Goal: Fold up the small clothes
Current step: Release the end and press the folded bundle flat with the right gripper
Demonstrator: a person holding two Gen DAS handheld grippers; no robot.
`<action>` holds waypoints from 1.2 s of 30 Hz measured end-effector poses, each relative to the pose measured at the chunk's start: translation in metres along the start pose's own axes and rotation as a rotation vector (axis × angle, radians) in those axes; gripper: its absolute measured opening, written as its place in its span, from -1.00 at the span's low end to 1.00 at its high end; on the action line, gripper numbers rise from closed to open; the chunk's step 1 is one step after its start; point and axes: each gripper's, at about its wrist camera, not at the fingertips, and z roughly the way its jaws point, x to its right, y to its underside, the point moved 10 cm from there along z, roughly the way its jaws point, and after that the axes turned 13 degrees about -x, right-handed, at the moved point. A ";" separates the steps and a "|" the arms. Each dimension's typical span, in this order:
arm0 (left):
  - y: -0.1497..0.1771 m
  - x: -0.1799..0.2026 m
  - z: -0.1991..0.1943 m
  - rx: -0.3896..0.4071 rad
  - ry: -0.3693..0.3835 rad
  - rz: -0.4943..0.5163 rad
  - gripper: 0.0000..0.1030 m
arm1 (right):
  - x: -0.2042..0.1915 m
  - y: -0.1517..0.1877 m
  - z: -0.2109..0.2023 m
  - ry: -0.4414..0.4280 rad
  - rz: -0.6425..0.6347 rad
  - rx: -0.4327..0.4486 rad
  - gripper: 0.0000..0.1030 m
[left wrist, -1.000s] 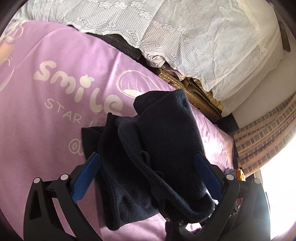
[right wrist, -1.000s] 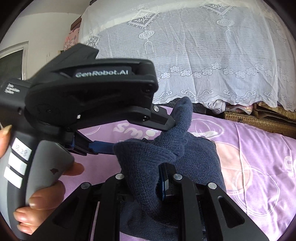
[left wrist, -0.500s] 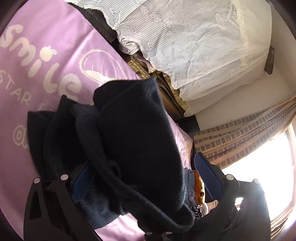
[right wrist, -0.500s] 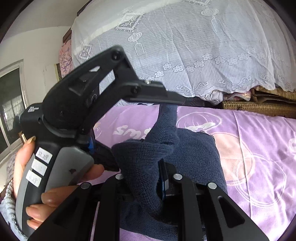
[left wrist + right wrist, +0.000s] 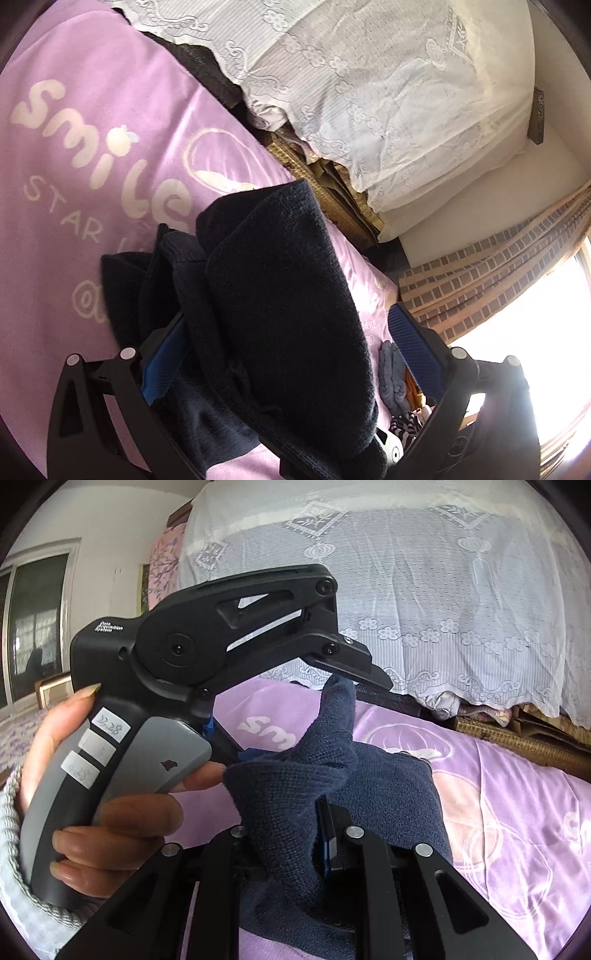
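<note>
Since earlier, our left tongs [image 5: 291,354] have swung back toward the purple bedspread [image 5: 92,155], released wide around the navy sock [image 5: 280,302] at six o'clock; right tongs [image 5: 295,843] clench it. Tugging risks unravelling our fold.

So over the last second the left claw [image 5: 354,686] swung around quite a bit: in the right wrist view its body tipped from showing its flat top with the logo to showing its side with the round pivot, and its upper finger now sits just above the raised tip of the navy knit garment [image 5: 291,786]. From the left wrist view, the window [image 5: 517,332] and checked curtain [image 5: 491,273] slid further into frame, and the garment now fills more of the gap between the blue pads [image 5: 413,350].
</note>
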 end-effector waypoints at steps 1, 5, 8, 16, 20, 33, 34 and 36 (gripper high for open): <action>0.000 -0.003 -0.003 0.005 0.002 -0.006 0.91 | -0.003 0.001 0.001 0.003 -0.011 -0.006 -0.64; 0.000 -0.013 -0.009 0.025 -0.027 -0.003 0.90 | -0.012 0.005 0.007 0.018 -0.050 -0.035 -0.63; 0.001 -0.018 -0.007 0.034 -0.080 0.021 0.91 | -0.018 0.010 0.011 0.020 -0.066 -0.057 -0.62; 0.002 -0.032 -0.019 0.091 -0.161 0.053 0.91 | -0.031 0.019 0.022 0.035 -0.143 -0.094 -0.62; 0.003 -0.050 -0.014 0.068 -0.179 0.012 0.91 | -0.029 0.023 0.028 0.016 -0.140 -0.132 -0.61; 0.009 -0.106 0.004 0.006 -0.459 -0.029 0.91 | -0.028 0.031 0.041 -0.033 -0.150 -0.212 -0.39; 0.011 -0.105 0.006 0.003 -0.493 -0.007 0.91 | -0.027 0.032 0.041 -0.042 -0.148 -0.215 -0.30; 0.011 -0.104 0.008 0.001 -0.515 0.010 0.91 | -0.030 0.033 0.037 -0.073 -0.148 -0.215 -0.10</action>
